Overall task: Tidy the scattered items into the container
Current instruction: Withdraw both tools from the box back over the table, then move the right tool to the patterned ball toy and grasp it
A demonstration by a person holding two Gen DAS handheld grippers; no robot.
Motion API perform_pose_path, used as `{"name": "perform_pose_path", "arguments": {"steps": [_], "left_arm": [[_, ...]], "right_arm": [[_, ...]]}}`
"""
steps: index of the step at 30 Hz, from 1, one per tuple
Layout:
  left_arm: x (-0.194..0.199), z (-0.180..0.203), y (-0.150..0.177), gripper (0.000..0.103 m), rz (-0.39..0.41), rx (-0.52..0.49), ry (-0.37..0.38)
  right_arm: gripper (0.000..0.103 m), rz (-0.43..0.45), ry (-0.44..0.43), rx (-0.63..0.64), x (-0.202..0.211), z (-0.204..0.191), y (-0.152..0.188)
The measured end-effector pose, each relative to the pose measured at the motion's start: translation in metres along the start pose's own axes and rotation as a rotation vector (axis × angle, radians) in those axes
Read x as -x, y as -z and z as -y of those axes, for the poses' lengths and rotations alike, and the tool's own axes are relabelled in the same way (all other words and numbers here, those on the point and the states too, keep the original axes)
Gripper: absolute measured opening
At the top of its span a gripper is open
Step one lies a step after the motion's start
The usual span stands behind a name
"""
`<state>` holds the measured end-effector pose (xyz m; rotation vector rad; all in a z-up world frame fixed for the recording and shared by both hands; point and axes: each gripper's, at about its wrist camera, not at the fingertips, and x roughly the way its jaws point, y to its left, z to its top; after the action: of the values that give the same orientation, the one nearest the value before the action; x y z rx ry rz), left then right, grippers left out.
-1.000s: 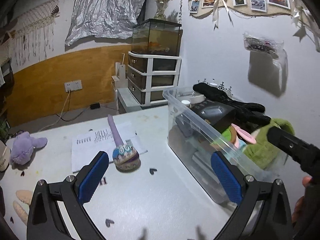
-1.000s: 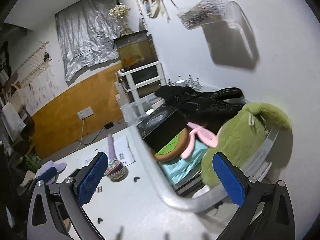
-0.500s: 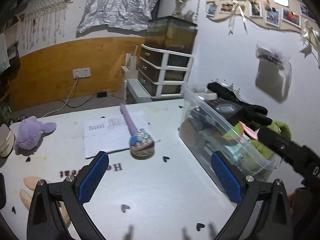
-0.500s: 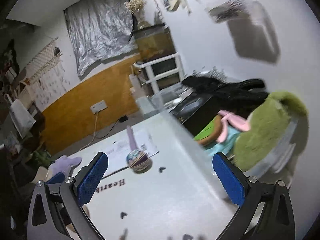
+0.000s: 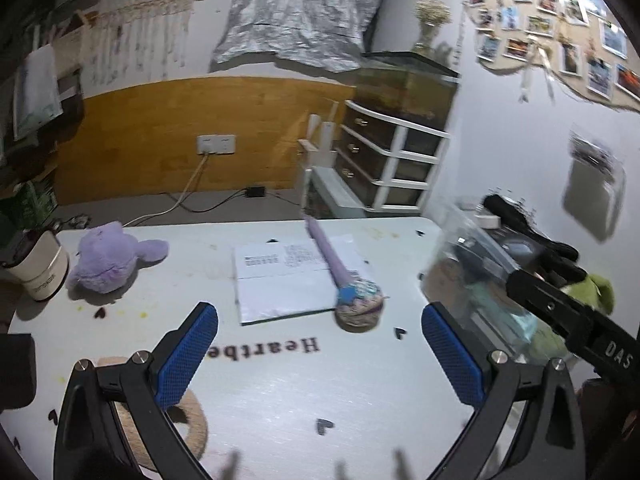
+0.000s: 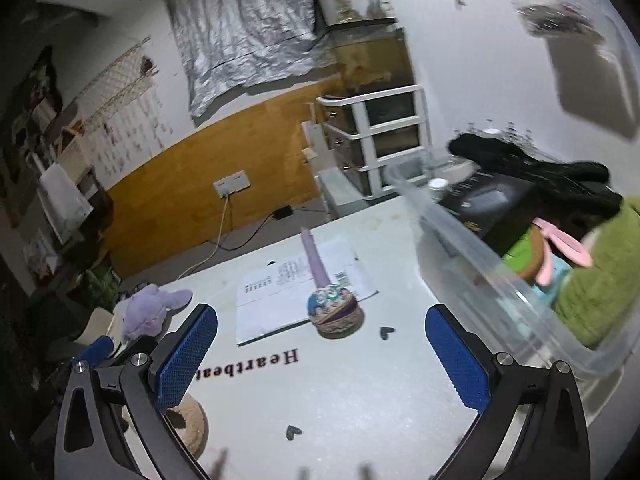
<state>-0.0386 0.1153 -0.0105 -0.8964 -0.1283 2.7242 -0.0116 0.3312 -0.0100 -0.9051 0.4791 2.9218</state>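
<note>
A clear plastic bin (image 5: 476, 276) (image 6: 472, 240) stands at the table's right side, filled with a green plush (image 6: 600, 284), black gloves (image 6: 532, 168) and a black box. On the white table lie a purple-handled round toy (image 5: 356, 300) (image 6: 334, 308) across a paper booklet (image 5: 288, 276) (image 6: 280, 292), and a purple plush (image 5: 108, 256) (image 6: 148, 308) at the far left. My left gripper (image 5: 320, 356) hangs open and empty above the table's near middle. My right gripper (image 6: 322, 354) is open and empty too, left of the bin.
A white cup (image 5: 40, 268) stands at the left edge. A tan woven item (image 5: 188, 428) (image 6: 192, 428) lies near the front left. Small dark hearts dot the table. White drawers (image 5: 392, 160) with a glass tank stand behind.
Both grippers have pulled back and swung left, away from the bin toward the table's middle. The right gripper has left the space over the bin. Both stayed open and empty.
</note>
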Motion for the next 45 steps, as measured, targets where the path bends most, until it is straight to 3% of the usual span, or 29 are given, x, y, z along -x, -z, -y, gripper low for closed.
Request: {"name": "perform_pose_path", "arguments": {"steps": [6, 18, 21, 23, 26, 30, 32, 36, 45], "left_arm": [[-0.018, -0.030, -0.005, 0.101, -0.023, 0.051, -0.099], [-0.053, -0.059, -0.004, 0.101, -0.101, 0.125, -0.156], [-0.059, -0.063, -0.003, 0.101, -0.116, 0.128, -0.167], [-0.061, -0.064, -0.002, 0.101, -0.122, 0.126, -0.175], [-0.065, -0.068, -0.001, 0.101, -0.132, 0.128, -0.186], [-0.070, -0.071, 0.001, 0.101, -0.148, 0.142, -0.189], [-0.071, -0.071, 0.001, 0.101, -0.152, 0.145, -0.187], [-0.069, -0.067, 0.002, 0.101, -0.146, 0.138, -0.188], [-0.052, -0.052, 0.007, 0.101, -0.132, 0.102, -0.163]], "right_arm": [[0.103, -0.072, -0.010, 0.106, -0.044, -0.019, -0.007], [0.102, -0.245, -0.003, 0.272, -0.185, -0.022, -0.011], [0.092, -0.299, 0.027, 0.364, -0.227, -0.023, -0.002], [0.078, -0.339, 0.052, 0.393, -0.249, -0.022, 0.001], [0.077, -0.412, 0.084, 0.399, -0.283, -0.016, 0.003], [0.077, -0.549, 0.028, 0.373, -0.315, -0.011, 0.012], [0.073, -0.587, -0.002, 0.340, -0.317, -0.010, 0.019], [0.073, -0.540, 0.007, 0.415, -0.291, -0.018, 0.038], [0.073, -0.507, -0.057, 0.611, -0.187, -0.013, 0.107]]}}
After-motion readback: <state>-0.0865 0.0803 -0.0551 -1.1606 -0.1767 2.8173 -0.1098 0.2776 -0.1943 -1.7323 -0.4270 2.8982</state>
